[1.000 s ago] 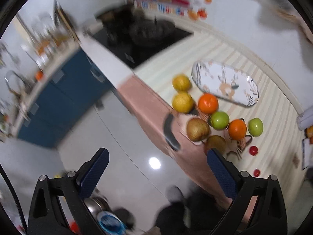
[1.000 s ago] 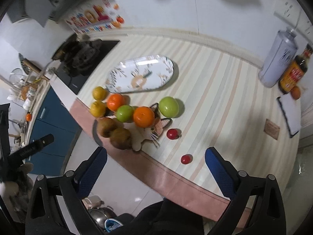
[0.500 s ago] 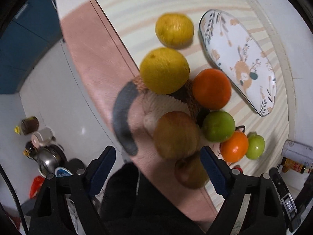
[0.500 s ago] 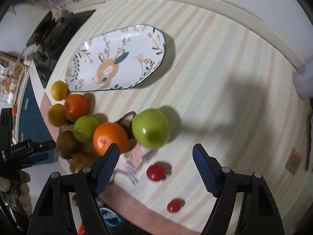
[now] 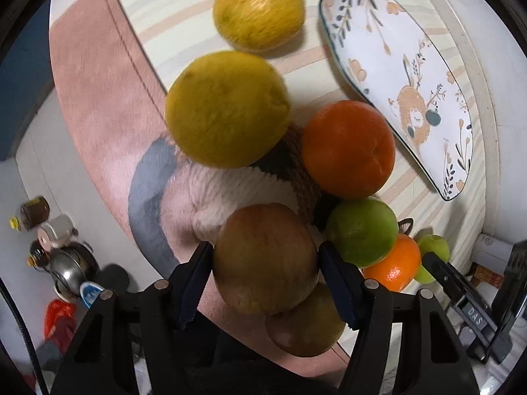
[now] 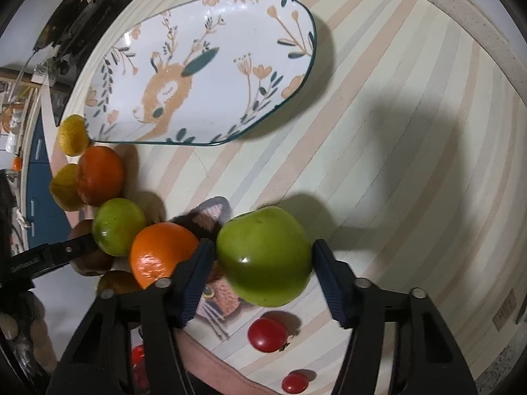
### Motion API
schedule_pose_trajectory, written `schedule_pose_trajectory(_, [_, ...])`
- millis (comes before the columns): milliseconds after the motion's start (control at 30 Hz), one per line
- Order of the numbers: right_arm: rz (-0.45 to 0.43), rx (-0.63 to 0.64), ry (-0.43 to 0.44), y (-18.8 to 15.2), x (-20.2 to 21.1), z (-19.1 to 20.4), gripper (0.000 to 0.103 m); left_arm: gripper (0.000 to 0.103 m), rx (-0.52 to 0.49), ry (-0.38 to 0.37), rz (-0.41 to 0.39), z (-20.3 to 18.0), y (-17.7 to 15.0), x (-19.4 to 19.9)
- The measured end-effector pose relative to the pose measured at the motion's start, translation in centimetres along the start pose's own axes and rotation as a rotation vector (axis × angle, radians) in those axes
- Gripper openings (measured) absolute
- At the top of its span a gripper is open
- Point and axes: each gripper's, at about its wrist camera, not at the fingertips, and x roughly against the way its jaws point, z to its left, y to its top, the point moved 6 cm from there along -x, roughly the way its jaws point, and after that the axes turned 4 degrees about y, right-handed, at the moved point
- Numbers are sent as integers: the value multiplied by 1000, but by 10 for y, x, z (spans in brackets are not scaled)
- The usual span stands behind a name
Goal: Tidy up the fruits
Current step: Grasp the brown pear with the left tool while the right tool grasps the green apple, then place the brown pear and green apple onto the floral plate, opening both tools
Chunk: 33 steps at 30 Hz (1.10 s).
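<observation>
My left gripper point(image 5: 265, 263) has its blue pads on both sides of a brown pear point(image 5: 265, 258) that rests on a knitted mat point(image 5: 230, 187); it looks shut on it. A second brown pear point(image 5: 306, 326) lies just below. My right gripper point(image 6: 262, 258) has its pads on both sides of a green apple point(image 6: 265, 255) beside an orange point(image 6: 158, 253); it looks shut on it. The oval deer-pattern plate point(image 6: 204, 65) lies bare beyond the fruit, and shows in the left wrist view point(image 5: 405, 75) too.
Two yellow lemons point(image 5: 227, 108) point(image 5: 258, 11), an orange point(image 5: 349, 149) and a green apple point(image 5: 362, 230) crowd the left gripper. Red cherry tomatoes point(image 6: 267, 334) point(image 6: 294, 381) lie near the counter's front edge. A stove point(image 6: 82, 10) stands far left.
Both grippers have moved down close to the fruit. The left one has narrowed around the brown pear, the right one around the green apple.
</observation>
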Motion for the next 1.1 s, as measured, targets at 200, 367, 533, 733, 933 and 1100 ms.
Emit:
schedule_pose_trajectory(200, [-22,12,-4,-6,2,-1,61,63,-34,38,-30,-8,3,2])
schedule_pose_trajectory(367, [-40,4,-13,-12,9,-1,61,63,-58,60,-63,-18,-2,8])
schedule_pose_trajectory(533, [-72,-11,13,-14,27,0,61,63,-91,62,-119,-28,-5,38])
schedule_pose_trajectory(733, [-140,-4,71,-2,61,18,61,63,-157,-11,-203,-68,1,87])
schedule_pose_trajectory(933, [-215,-9,108,39,88,35,60,63,-256,-9,-273,-113,43,116])
schedule_pose_trajectory(1100, [-234,-14,102,81,87,42,60,63,-305,37,-276,-140,89,111])
